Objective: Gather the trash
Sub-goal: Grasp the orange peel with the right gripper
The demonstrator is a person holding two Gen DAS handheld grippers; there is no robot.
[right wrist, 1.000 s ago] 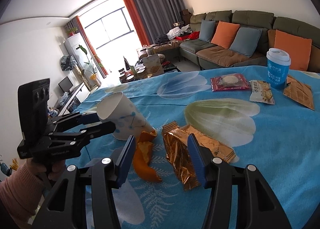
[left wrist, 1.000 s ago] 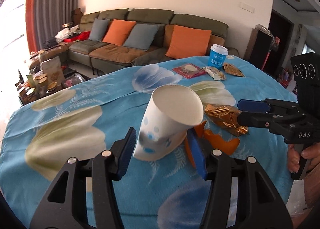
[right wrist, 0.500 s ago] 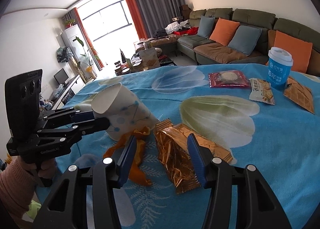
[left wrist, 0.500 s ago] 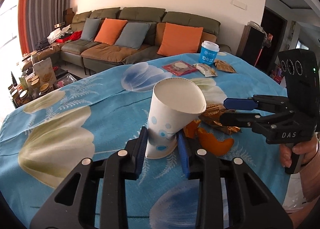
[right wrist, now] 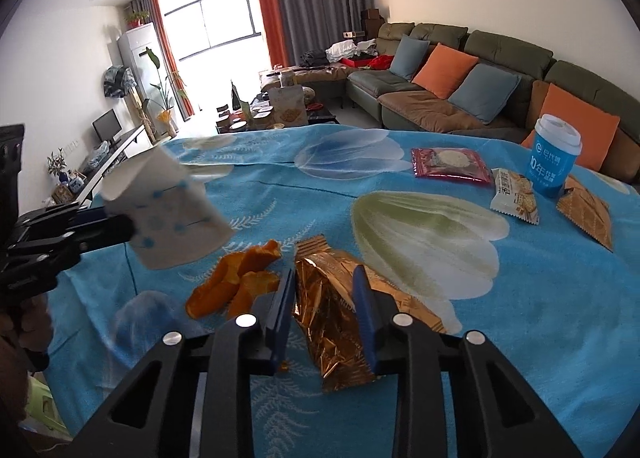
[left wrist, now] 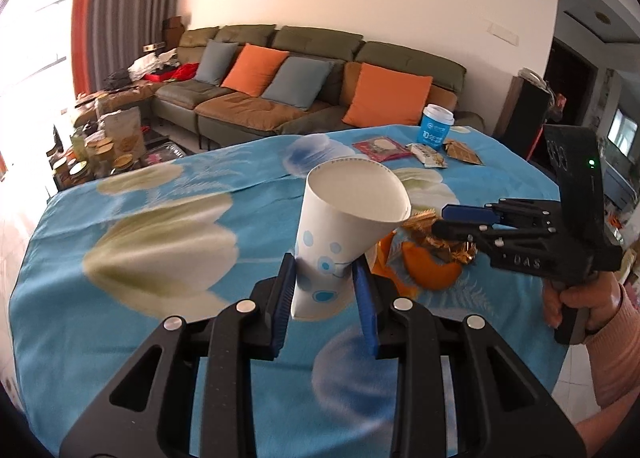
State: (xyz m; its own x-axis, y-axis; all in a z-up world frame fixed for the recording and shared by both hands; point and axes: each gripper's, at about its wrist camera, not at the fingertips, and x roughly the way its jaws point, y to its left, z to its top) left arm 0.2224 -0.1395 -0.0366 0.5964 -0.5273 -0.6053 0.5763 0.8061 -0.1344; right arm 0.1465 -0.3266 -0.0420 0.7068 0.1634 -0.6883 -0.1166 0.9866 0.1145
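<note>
Your left gripper point(left wrist: 325, 284) is clamped on the paper cup point(left wrist: 340, 238), its 2 blue pads pressing the cup's lower body; the cup tilts with its open mouth up and away from you, and its base looks clear of the blue flowered tablecloth point(left wrist: 160, 225). Your right gripper point(right wrist: 323, 308) has just been closing, and its narrowed jaws now pinch the gold foil wrapper point(right wrist: 332, 322), which lies on the cloth between the pads. Just left of that gripper sit the orange peels point(right wrist: 236, 282), touching the cloth, and beyond them the cup hangs in the other gripper. Well ahead and to the right of the right gripper are a red snack packet point(right wrist: 450, 163), a white cracker packet point(right wrist: 514, 195), a blue lidded cup point(right wrist: 554, 155) and a brown packet point(right wrist: 586, 209), close together near the cloth's far edge. Past the table stands a sofa point(right wrist: 460, 69) with orange and grey cushions.
</note>
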